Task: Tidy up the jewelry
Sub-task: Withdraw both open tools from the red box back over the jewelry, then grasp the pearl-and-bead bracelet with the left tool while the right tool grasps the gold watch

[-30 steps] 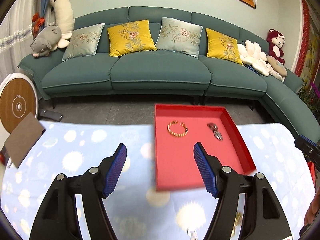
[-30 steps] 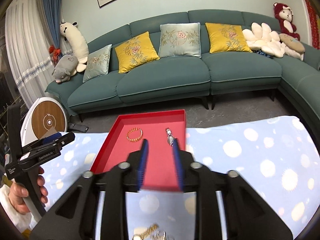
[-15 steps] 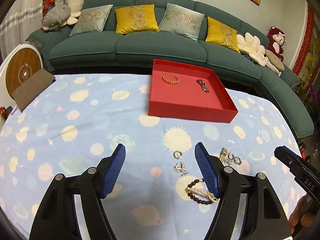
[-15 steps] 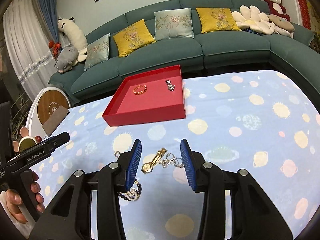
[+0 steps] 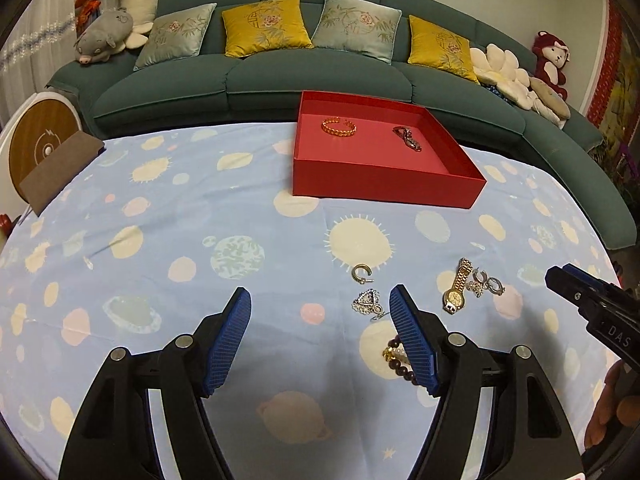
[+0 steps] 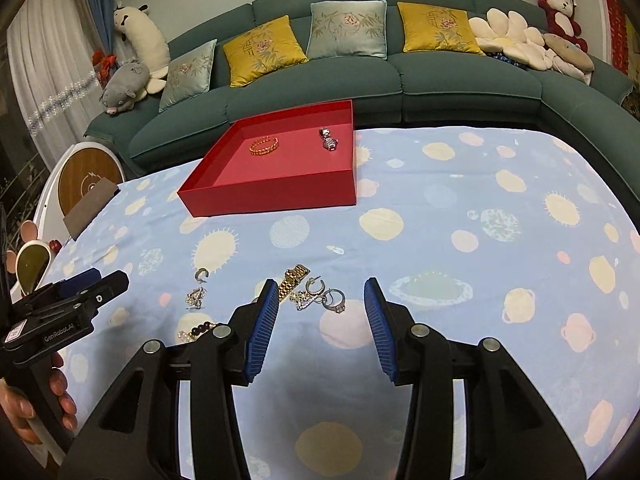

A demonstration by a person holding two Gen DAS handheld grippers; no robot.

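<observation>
Left wrist view: left gripper wide open, empty, above a silver pendant; red tray beyond. Right wrist view: right gripper open, empty, over gold watch and earrings. Light, slippery pieces; pinch the watch's band.

light: dim, even indoor | shadows: soft, under claws | edges: fisheye-bent, vignetted | focus: fairly sharp, perhaps softer at rim

The left gripper partly hides the beaded bracelet; the earrings' details are indistinct.
</observation>
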